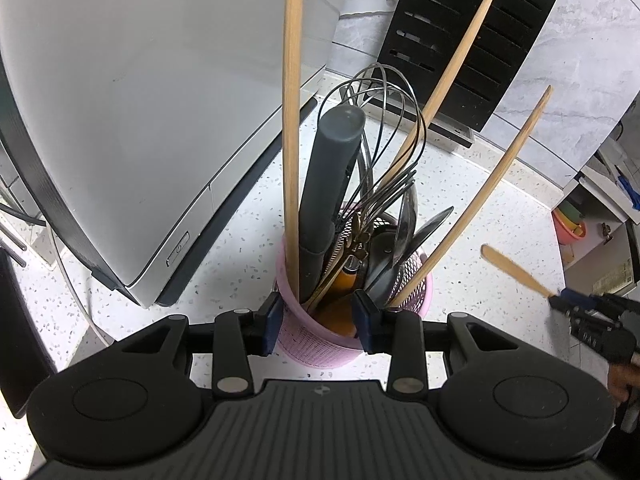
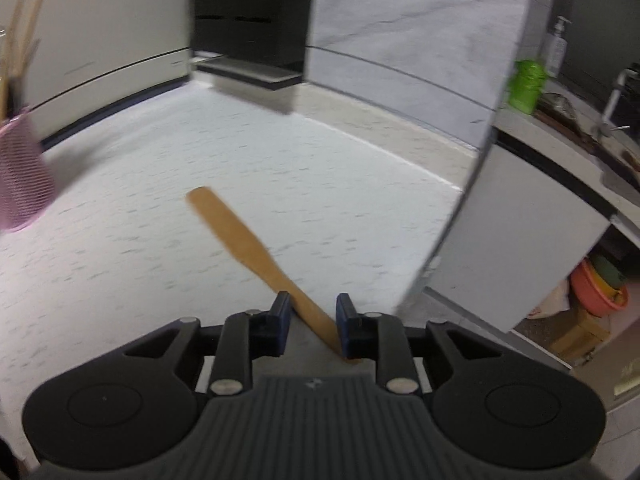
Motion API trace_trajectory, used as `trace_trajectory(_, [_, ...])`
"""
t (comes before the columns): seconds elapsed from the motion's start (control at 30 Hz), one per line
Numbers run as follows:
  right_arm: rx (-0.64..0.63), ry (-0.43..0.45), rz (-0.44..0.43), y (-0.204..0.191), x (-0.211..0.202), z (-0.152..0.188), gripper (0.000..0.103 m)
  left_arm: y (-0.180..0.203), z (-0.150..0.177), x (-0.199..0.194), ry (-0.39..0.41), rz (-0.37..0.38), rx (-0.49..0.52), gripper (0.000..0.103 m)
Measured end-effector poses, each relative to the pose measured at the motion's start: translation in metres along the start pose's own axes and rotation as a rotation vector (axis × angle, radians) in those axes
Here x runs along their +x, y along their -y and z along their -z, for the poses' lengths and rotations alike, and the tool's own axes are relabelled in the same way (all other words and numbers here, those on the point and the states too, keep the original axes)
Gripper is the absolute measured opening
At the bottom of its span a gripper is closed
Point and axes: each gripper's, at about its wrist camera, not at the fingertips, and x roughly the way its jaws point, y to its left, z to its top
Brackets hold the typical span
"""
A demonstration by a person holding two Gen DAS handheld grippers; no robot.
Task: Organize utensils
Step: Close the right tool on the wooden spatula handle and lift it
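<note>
Tilted downward, the left gripper (image 1: pixel 318 326) clamps the pink mesh utensil holder (image 1: pixel 320 344) while the right gripper (image 2: pixel 312 320) pinches a flat wooden spatula (image 2: pixel 240 236), its wire whisk (image 1: pixel 384 120) visible only from the left wrist.

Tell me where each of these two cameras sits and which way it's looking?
Left wrist: rides on the left gripper, angled down at the pink utensil holder clamped in its fingers; a bit of the person's hand shows at right.
Right wrist: rides on the right gripper, angled down over the speckled counter, gripping a wooden spatula.
Shared: holder, spatula, counter, black slotted rack.
</note>
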Motion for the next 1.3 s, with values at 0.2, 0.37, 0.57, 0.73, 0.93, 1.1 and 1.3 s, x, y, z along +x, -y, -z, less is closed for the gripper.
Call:
trace_trajectory(0.2, [0.056,-0.003,0.043,0.027,0.010,-0.006,0.024,-0.003,0.000,0.002,-0.004,0.011,-0.012,0.043])
trace_trajectory(0.37, [0.165,0.061,0.070,0.048,0.002,-0.005,0.059,-0.005,0.000,0.003,-0.005,0.007,-0.012,0.043])
trace_trajectory(0.57, [0.853,0.154,-0.090,0.104,-0.017,0.036,0.074,-0.004,0.000,0.004,-0.005,0.003,-0.007,0.043])
trace_trajectory(0.73, [1.225,0.111,-0.188,0.109,0.007,0.085,0.064,-0.003,0.000,0.003,-0.003,0.007,-0.008,0.043])
trace_trajectory(0.93, [1.323,0.199,-0.261,0.104,0.011,0.096,0.053,-0.003,0.000,0.003,-0.001,0.005,-0.003,0.043])
trace_trajectory(1.1, [1.335,0.223,-0.282,0.105,0.013,0.094,0.046,-0.003,0.001,0.003,-0.001,0.011,-0.004,0.043])
trace_trajectory(1.3, [1.319,0.225,-0.285,0.107,0.020,0.093,0.026,-0.004,0.000,0.002,-0.001,0.012,-0.006,0.043])
